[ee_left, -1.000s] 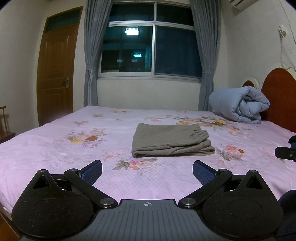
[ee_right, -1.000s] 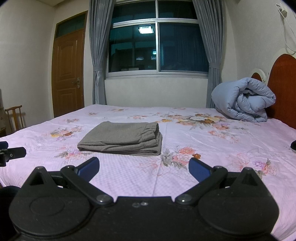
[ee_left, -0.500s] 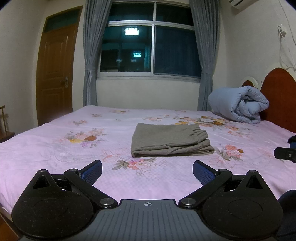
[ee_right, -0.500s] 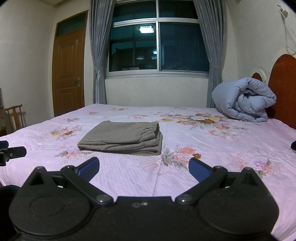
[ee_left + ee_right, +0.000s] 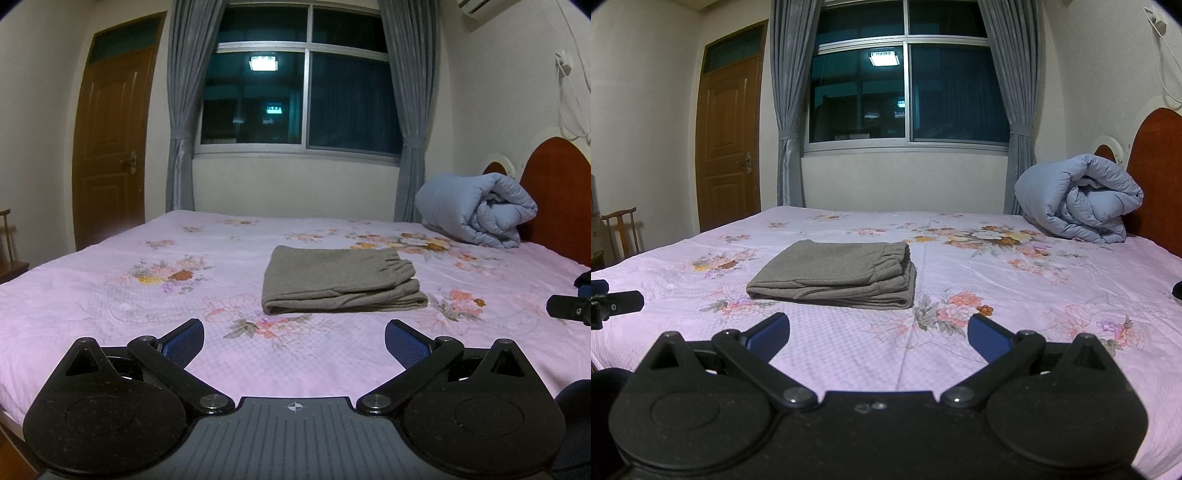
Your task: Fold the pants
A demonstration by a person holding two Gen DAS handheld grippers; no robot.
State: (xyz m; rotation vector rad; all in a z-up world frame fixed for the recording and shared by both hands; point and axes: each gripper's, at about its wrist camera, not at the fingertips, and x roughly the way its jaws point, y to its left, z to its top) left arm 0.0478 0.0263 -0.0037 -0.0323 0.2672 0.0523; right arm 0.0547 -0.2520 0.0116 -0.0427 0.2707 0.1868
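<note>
While both grippers hang low over the near edge of the bed (image 5: pixel 92 295), nothing sits between their fingers. At the left of the frame stands a brown door (image 5: pixel 110 147), then grey curtains (image 5: pixel 181 122) frame a dark window (image 5: pixel 303 92). Centre frame in the left wrist view, the grey pants (image 5: pixel 336 280) lie folded in a neat flat stack on the pink floral sheet, well ahead of the left gripper (image 5: pixel 294 341), whose blue pads (image 5: pixel 184 341) are spread wide and released. In the right wrist view the pants (image 5: pixel 834 273) lie left of centre, and the right gripper (image 5: pixel 879 338) is likewise splayed apart, gripping nothing. Far right, a rolled blue duvet (image 5: pixel 1078 199) rests against the red headboard (image 5: pixel 1160 166).
</note>
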